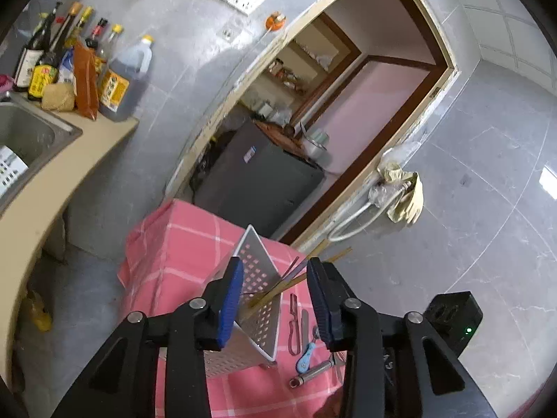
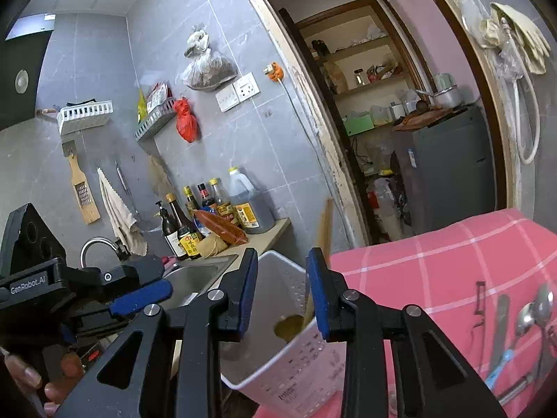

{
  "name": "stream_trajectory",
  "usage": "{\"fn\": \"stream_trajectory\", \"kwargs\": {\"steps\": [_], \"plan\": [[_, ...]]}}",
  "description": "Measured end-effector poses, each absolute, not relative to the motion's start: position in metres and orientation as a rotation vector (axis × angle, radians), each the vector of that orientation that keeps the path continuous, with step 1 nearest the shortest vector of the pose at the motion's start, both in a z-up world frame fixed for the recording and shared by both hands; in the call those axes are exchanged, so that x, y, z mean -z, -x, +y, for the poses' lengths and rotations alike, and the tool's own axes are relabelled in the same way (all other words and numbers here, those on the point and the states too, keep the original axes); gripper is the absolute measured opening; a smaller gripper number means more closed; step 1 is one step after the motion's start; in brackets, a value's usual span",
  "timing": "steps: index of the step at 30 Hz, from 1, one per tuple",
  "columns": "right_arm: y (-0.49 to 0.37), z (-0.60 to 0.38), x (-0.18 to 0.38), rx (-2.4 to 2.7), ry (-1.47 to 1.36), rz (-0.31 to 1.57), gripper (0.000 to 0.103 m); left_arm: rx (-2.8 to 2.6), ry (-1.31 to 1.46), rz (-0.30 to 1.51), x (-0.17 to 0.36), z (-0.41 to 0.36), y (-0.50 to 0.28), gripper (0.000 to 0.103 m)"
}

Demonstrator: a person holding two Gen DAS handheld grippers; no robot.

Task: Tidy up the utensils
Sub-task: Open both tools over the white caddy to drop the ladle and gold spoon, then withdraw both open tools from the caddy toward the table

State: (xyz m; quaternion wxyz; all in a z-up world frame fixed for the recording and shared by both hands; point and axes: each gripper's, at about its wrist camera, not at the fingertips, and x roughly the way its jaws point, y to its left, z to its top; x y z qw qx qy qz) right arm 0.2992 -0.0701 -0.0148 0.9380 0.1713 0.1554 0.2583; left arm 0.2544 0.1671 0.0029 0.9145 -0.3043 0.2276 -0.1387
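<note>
A white perforated utensil holder (image 1: 257, 310) stands on the pink checked tablecloth (image 1: 174, 244), with chopsticks (image 1: 296, 278) leaning out of it. My left gripper (image 1: 275, 299) is open just above the holder, with nothing between its blue pads. Beside the holder lie a red peeler (image 1: 294, 327), a blue-handled spoon (image 1: 306, 355) and a metal-handled tool (image 1: 313, 372). In the right wrist view the holder (image 2: 278, 358) is below my open, empty right gripper (image 2: 282, 299), and a wooden utensil (image 2: 322, 254) stands in it. Loose utensils (image 2: 522, 327) lie on the cloth to the right.
A counter (image 1: 41, 191) with a steel sink (image 1: 28, 136) and several sauce bottles (image 1: 69, 66) is at the left. A doorway with a dark cabinet (image 1: 257, 174) is behind the table. The left gripper's body (image 2: 69, 285) shows at the left of the right wrist view.
</note>
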Motion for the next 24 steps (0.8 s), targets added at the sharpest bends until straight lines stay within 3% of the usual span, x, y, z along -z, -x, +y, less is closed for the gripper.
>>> {"fn": "stream_trajectory", "kwargs": {"steps": [7, 15, 20, 24], "plan": [[-0.279, -0.106, -0.010, -0.460, -0.330, 0.259, 0.048, 0.194, 0.497, 0.422, -0.027, 0.146, -0.240, 0.059], [-0.260, -0.162, -0.034, -0.359, -0.285, 0.221, 0.078, 0.084, 0.315, 0.380, -0.050, 0.094, -0.228, 0.093], [-0.250, -0.202, -0.039, -0.298, -0.244, 0.218, 0.095, 0.043, 0.239, 0.369, -0.051, 0.056, -0.223, 0.100], [-0.244, -0.231, -0.037, -0.243, -0.195, 0.218, 0.100, 0.012, 0.208, 0.354, -0.045, 0.026, -0.221, 0.101]]}}
